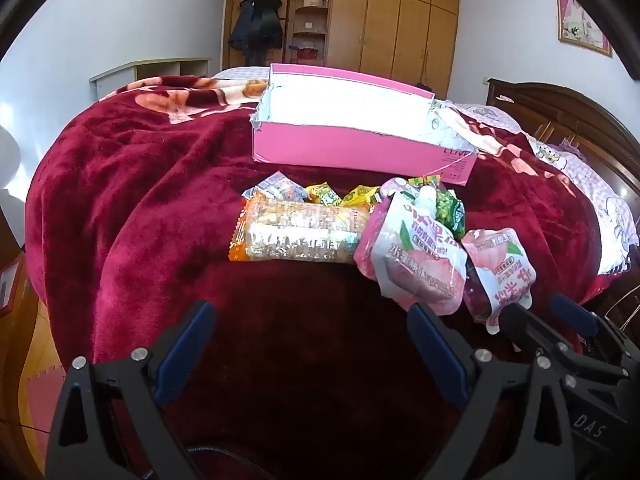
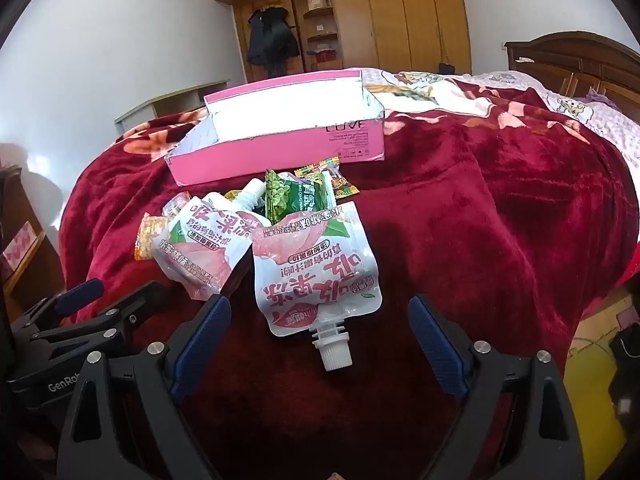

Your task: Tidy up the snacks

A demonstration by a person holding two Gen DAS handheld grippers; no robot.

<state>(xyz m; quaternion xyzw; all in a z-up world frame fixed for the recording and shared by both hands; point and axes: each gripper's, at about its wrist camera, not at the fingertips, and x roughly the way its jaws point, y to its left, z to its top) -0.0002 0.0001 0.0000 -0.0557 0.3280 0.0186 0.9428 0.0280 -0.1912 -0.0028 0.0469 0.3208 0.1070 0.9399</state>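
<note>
A pile of snacks lies on a red blanket in front of an open pink box (image 1: 360, 156), which also shows in the right wrist view (image 2: 280, 152). Two pink peach jelly pouches (image 1: 412, 256) (image 1: 500, 276) lie at the right, a long orange cracker pack (image 1: 296, 228) at the left, small yellow and green packets (image 1: 448, 208) behind. My left gripper (image 1: 312, 344) is open and empty, short of the pile. My right gripper (image 2: 320, 340) is open, its fingers either side of the nearer pouch (image 2: 316, 264), whose white cap (image 2: 332, 354) points at me. It grips nothing.
The red blanket (image 1: 140, 184) covers a bed with a dark wooden headboard (image 1: 560, 116) at the right. Wooden wardrobes (image 1: 392, 24) stand behind. The bed edge drops to an orange floor (image 1: 36, 360) at the left. The right gripper (image 1: 560, 344) sits close beside my left one.
</note>
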